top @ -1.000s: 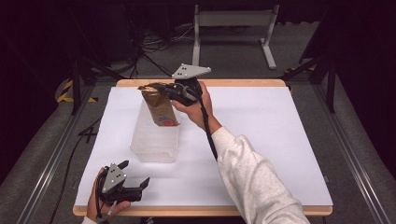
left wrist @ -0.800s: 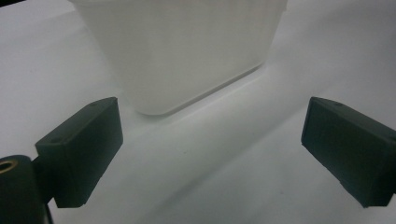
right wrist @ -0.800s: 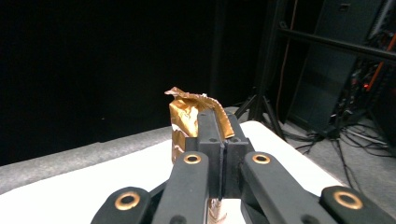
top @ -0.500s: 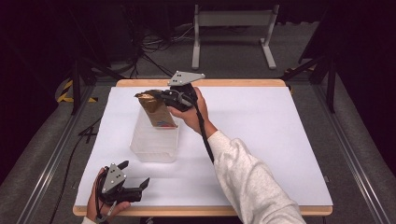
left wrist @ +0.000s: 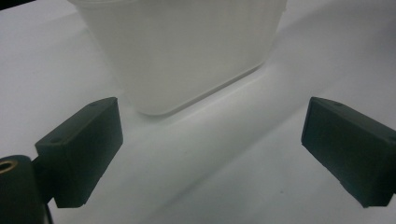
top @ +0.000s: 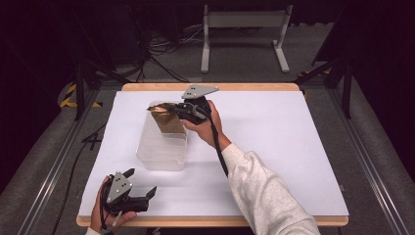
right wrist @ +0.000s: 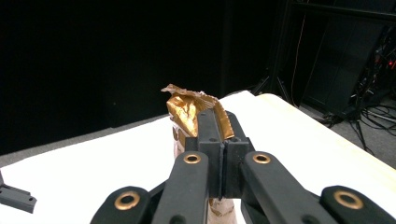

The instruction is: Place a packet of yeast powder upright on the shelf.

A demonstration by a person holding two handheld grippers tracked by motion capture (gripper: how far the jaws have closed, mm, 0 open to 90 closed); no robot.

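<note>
High view: right gripper (top: 172, 108) pinching gold bag (top: 168, 121) over tub (top: 163, 147).

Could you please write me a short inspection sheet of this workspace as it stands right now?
Surface: white table top with a wooden edge, clean.
Job's things: gold foil pouch held by its crumpled top, its lower part inside the clear plastic container; the container stands upright on the table.
Clutter: nothing seen.
Grippers: right gripper shut on the pouch's top; left gripper open, resting near the table's front edge, aimed at the container.
Cables: a black cable runs from the right gripper along the sleeve; more cables lie on the floor behind the table.
Surroundings: dark room, grey floor, a white metal stand behind the table.
</note>
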